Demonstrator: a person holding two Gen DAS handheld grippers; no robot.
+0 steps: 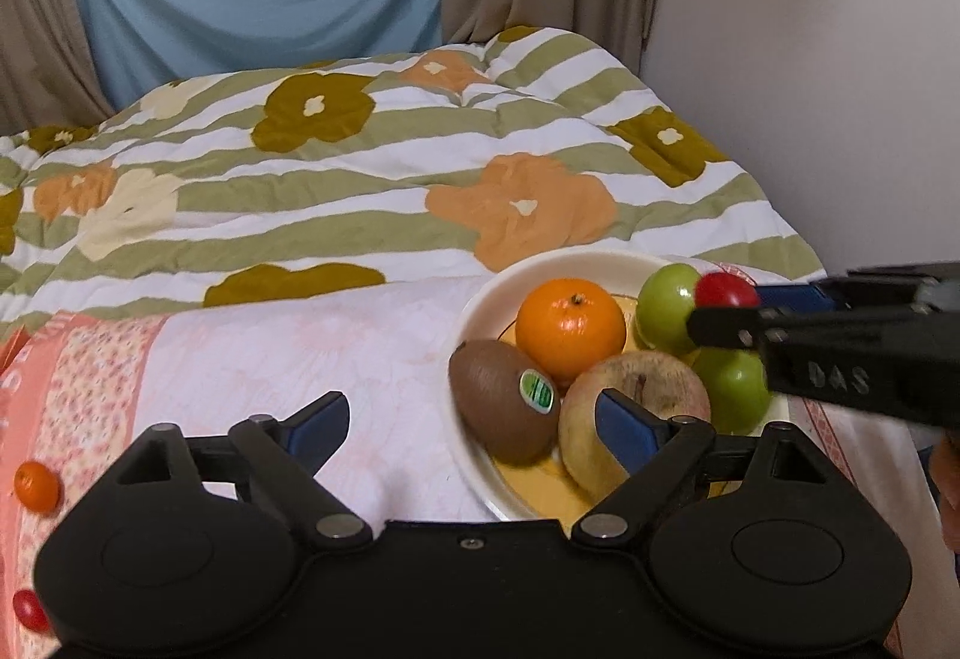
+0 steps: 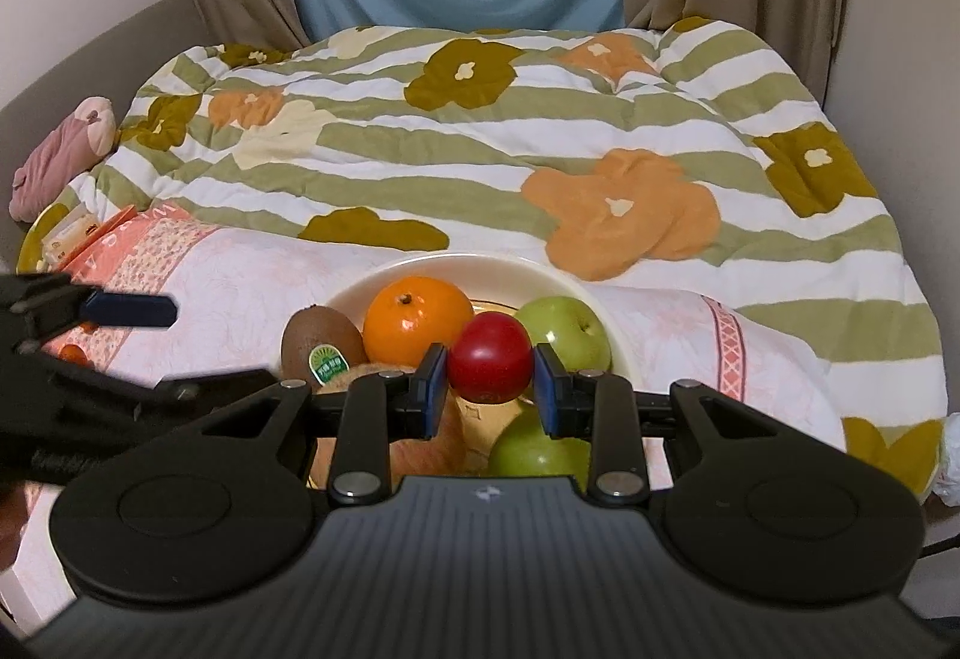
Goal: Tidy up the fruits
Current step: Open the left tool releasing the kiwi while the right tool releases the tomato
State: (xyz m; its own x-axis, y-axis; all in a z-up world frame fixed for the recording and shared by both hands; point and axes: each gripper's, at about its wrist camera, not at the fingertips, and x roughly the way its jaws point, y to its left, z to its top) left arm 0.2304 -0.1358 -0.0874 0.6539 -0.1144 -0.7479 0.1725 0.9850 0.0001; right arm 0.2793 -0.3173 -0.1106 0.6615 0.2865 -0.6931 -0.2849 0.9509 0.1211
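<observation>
Two grippers work at the bowl [image 2: 600, 293] on the pink cloth [image 1: 336, 335]: the right gripper [image 2: 491, 383] clamps a red fruit [image 2: 491, 365] above the bowl, over the green apples [image 2: 561, 332]. Left gripper [image 1: 468, 422] hangs wide open, holding nothing, at the bowl's left edge near the kiwi [image 1: 504, 401], orange [image 1: 570, 329] and pale apple [image 1: 636, 407].

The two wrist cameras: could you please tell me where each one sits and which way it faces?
Left wrist: on the left gripper, open, looking across the bed at the bowl to its right; the right gripper enters at the right.
Right wrist: on the right gripper, above the bowl, shut on the red fruit; the left gripper's finger shows left.
Shared: orange, kiwi.
</observation>
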